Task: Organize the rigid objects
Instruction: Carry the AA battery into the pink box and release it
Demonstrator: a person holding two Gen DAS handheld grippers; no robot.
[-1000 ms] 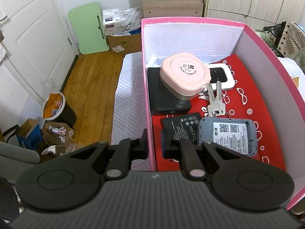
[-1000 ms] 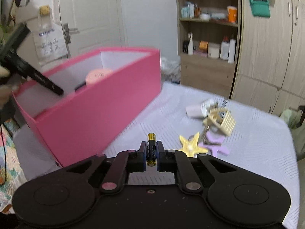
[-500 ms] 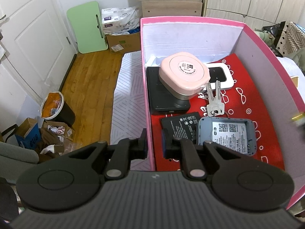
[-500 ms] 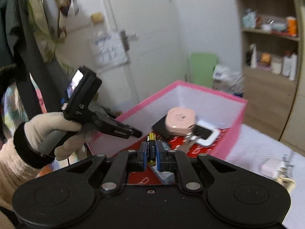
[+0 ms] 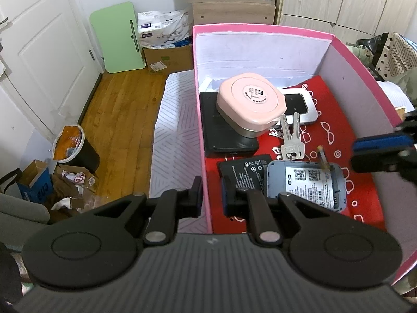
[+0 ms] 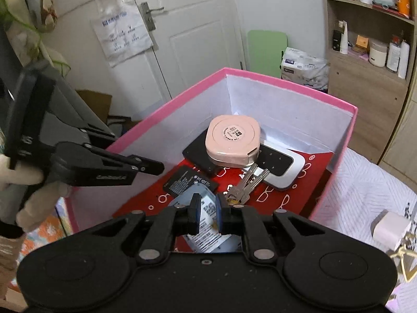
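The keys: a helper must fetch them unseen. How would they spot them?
Look inside the pink box, on its red floor. The keys lie beside the pink square case, ahead of the grey router: the only bare metal there, two silver blades.

A white panelled door (image 6: 198, 39) is standing closed, with a printed plastic bag (image 6: 122, 34) hanging beside its handle. Wooden floorboards (image 5: 117, 120) are running along the white wall. A green folding board (image 5: 118, 36) is leaning against that wall next to a cardboard carton (image 5: 166, 57). A wooden shelf unit (image 6: 370, 41) is holding bottles and jars beside pale wardrobe doors (image 5: 338, 0). A black bin (image 5: 75, 151) is standing on the floor among scattered cardboard. Soft, even light is filling the room.
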